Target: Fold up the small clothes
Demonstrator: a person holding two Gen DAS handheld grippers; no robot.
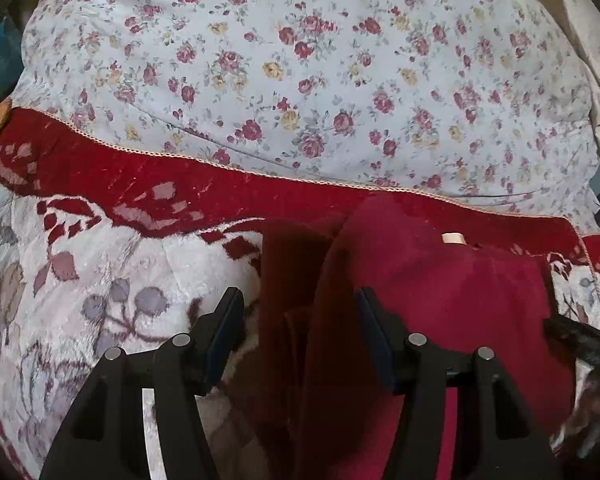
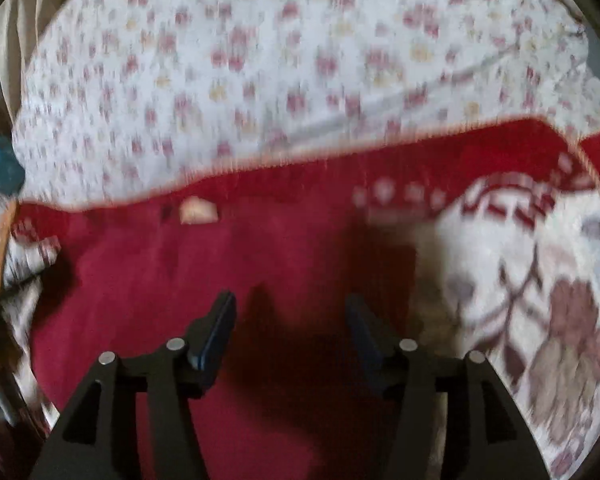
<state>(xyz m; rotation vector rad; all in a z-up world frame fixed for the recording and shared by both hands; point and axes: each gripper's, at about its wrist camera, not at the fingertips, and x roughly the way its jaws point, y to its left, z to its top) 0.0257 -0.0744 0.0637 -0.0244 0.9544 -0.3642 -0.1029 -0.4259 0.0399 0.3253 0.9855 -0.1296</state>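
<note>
Blanket bears red garment for folding; left gripper open astride raised fold, right gripper open, empty above garment.

My left claw is matte black, two angular fingers faced with dark blue pads and four round silver pin heads across its linkage; my right claw is built the same, black arms, blue pads, silver pins, its picture blurred
</note>
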